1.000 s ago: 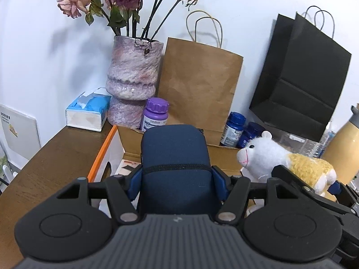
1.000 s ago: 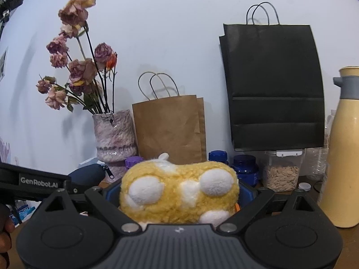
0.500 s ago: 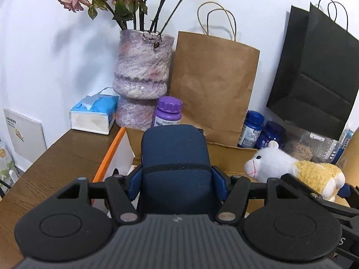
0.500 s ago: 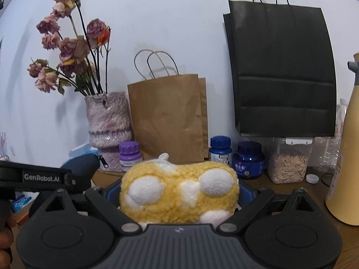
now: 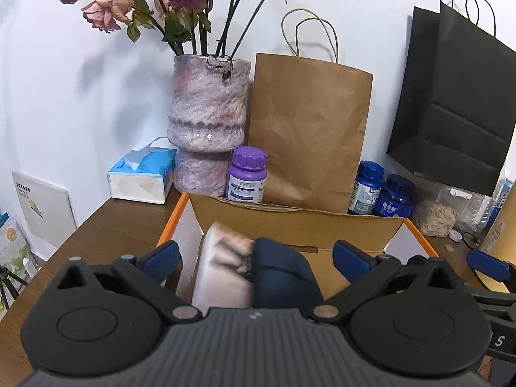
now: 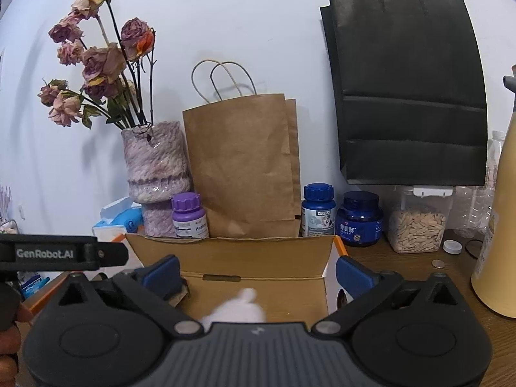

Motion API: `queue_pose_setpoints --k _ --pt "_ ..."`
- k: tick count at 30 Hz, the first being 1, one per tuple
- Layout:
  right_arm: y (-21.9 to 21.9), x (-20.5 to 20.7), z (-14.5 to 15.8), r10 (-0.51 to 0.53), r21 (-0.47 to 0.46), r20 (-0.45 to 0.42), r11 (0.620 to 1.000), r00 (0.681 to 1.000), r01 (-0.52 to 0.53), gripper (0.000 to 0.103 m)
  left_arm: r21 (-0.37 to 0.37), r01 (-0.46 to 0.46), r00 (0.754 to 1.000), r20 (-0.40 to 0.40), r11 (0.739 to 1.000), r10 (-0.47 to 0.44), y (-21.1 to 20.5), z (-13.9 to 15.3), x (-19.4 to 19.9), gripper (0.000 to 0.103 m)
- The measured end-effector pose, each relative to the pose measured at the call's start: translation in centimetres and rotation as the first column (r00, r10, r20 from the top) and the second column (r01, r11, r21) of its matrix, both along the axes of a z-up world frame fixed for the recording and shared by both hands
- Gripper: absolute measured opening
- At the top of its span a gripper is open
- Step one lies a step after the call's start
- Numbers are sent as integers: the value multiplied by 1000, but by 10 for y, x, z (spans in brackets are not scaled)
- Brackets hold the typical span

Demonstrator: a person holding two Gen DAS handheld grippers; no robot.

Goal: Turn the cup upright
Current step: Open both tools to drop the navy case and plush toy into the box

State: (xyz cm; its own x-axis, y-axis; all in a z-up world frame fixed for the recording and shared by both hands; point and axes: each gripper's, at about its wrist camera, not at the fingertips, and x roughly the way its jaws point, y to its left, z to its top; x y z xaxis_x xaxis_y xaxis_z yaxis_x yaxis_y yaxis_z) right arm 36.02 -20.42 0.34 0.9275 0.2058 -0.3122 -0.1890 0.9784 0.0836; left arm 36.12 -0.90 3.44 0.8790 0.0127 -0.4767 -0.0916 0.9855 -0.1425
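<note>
Cardboard box (image 5: pixel 290 222), its flaps trimmed in orange, sits open on a brown wooden desk (image 5: pixel 106 235) against the far wall, and both tools hang over it. No cup can be told for certain in either view. If one is in play, it is most likely down in the box, hidden behind the tool bodies.

The left gripper (image 5: pixel 256 254) is spread wide, its jaws having just been opening. A soft navy pouch (image 5: pixel 280 277) lies loose below and between the blue pads, which do not touch it. A pale, blurred block (image 5: pixel 222 271) leans just left of the pouch, touching it. Whether that is a cup or a packet cannot be told.

The right gripper (image 6: pixel 257 271) is likewise spread, its jaws also having just been opening, over a blurred white plush toy (image 6: pixel 235 309) that the pads do not touch.

A small household cup would probably be light and stiff. It would likely be slick if glazed and easily crushed if paper. The sound hold would be across the side wall near the middle, leaving the rim free for the turn. Its colour, size and present lie stay unseen.
</note>
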Motion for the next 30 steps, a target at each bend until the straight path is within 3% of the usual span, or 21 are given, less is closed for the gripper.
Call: queue_pose_setpoints --k 17,30 --pt "1 -12 12 -5 -6 14 1000 1000 5 103 -5 -3 999 33 1000 3 0 18 -18 103" --pt "-7 -59 27 4 -27 53 1000 999 -2 103 17 29 998 63 999 -30 -2 32 -66 103"
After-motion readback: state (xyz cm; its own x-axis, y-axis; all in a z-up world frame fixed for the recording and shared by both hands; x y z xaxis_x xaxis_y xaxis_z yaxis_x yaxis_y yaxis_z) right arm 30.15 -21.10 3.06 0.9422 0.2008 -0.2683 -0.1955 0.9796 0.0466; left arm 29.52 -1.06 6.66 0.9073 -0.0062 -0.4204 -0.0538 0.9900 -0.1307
